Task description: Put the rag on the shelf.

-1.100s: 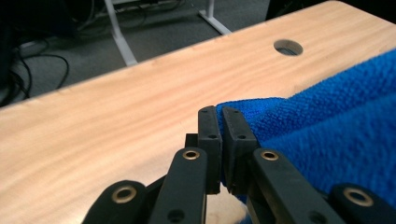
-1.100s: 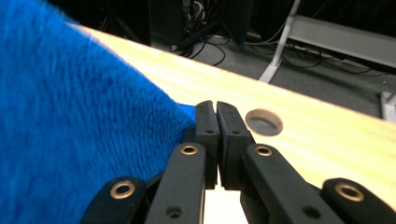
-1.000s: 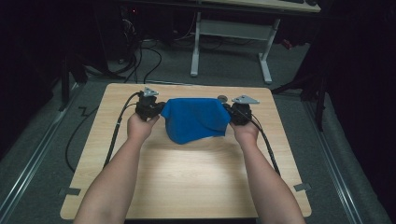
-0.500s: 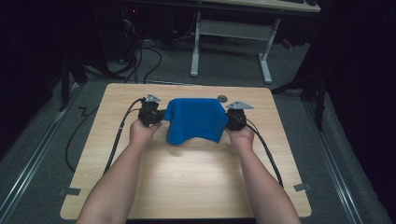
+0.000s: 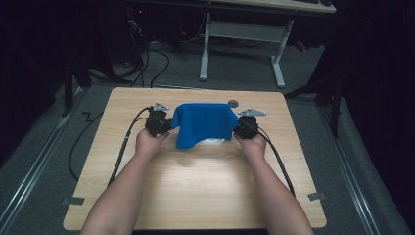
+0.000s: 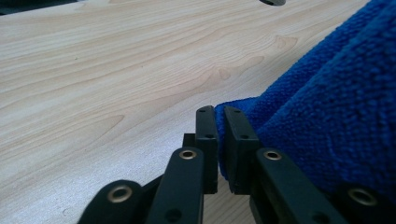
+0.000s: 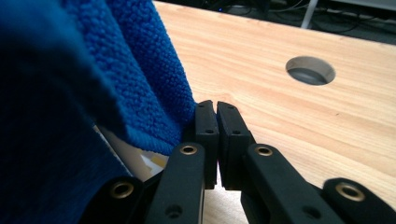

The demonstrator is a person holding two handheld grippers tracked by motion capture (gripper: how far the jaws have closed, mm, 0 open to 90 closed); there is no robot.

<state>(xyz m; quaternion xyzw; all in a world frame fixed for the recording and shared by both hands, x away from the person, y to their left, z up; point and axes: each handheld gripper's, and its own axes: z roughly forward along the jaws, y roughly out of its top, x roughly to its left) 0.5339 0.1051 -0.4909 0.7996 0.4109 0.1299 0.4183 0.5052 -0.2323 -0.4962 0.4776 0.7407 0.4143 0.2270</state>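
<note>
High view: I held the blue towel (image 5: 204, 124) lifted over the far middle of the table (image 5: 195, 191).
Left hand-held gripper (image 5: 157, 123): clamped on its left corner.
Right hand-held gripper (image 5: 246, 127): clamped on its right corner.
Advice: keep both corners level and taut.
</note>
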